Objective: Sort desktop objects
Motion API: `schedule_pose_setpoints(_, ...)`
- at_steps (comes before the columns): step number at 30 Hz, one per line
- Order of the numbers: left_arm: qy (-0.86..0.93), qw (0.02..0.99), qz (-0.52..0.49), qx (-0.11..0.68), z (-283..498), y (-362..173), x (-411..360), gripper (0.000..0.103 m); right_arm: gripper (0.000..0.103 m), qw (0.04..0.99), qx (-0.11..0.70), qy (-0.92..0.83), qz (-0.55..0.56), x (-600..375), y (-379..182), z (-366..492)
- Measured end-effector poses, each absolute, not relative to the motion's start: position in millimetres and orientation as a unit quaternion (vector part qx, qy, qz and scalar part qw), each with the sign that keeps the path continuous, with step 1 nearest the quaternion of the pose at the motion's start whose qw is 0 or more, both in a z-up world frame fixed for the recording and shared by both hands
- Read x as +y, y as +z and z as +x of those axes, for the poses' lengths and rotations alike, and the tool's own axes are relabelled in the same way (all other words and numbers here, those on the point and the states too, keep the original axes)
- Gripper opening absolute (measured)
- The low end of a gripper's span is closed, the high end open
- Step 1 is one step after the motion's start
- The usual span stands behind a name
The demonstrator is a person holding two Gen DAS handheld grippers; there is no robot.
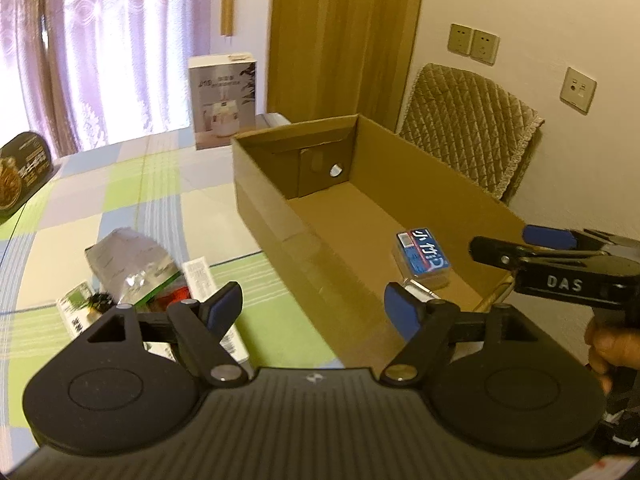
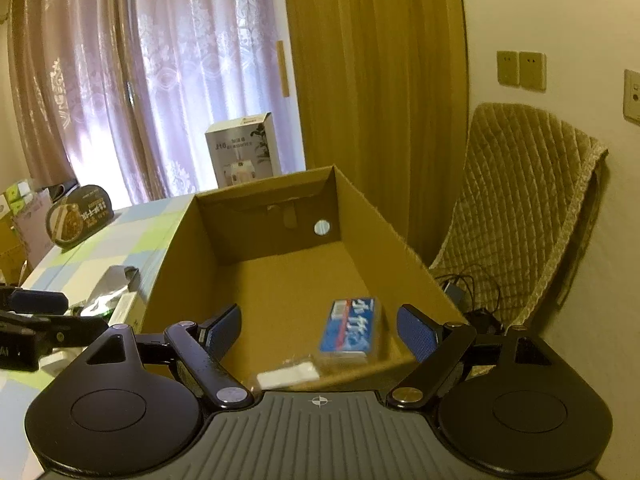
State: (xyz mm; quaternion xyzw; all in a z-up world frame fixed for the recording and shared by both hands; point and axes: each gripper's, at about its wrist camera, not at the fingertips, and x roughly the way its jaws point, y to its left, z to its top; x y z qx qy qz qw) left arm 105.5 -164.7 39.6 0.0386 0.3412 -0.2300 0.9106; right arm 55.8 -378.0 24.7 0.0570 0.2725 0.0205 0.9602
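A: Sitting open-topped on the checked tablecloth [image 1: 120,184] — cardboard box [image 1: 404,184], plain brown, long and shallow, with a round hole showing light through its far end wall.

B: Lying inside on the box floor, toward the near right end — blue-labelled packet [image 2: 352,330], flat and rectangular, clear-sided, with white characters and a red stripe on its top face. Resting just beside it, nearer the camera — small clear bag [image 2: 286,374] with something white inside.

A: Hovering over the near end of the box with fingers spread wide and nothing between the blue pads — right gripper [image 2: 318,332]. Showing in the left wrist view as well, entering from the right with a hand [image 1: 612,350] on its grip.

B: Standing likewise spread apart and empty, at the box's near left corner — left gripper [image 1: 314,308].

A: Waiting outside the box on the cloth, left of its long wall — a loose cluster: crumpled silver foil pouch [image 1: 128,260] with a green edge, long white printed carton [image 1: 212,304] partly under the left finger, small green-and-white packet [image 1: 76,312]. Touching or overlapping; exact contacts hard to tell.

B: Standing beyond — white product box [image 1: 224,100] at the far table edge, dark food package [image 1: 24,172] at far left, quilted chair back [image 1: 468,132] against the wall.
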Motion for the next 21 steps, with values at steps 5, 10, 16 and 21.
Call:
schedule_pose_setpoints(5,-0.220,0.912,0.033,0.346,98.1,36.0,-148.3,0.075,0.083,0.960,0.275,0.024,0.052,-368.4,24.1,44.8)
schedule_pose_setpoints(10,-0.199,0.916,0.026,0.348,88.8,33.1,-127.2,0.075,0.084,0.960,0.275,0.030,0.048,-359.3,27.8,39.6)
schedule_pose_setpoints(16,-0.169,0.921,0.013,0.349,78.4,32.6,-96.5,0.075,0.084,0.959,0.276,0.043,0.040,-345.1,31.9,35.1)
schedule_pose_setpoints(21,-0.142,0.924,0.008,0.355,67.7,28.7,-66.5,0.076,0.085,0.959,0.276,0.061,0.036,-327.6,33.4,30.5)
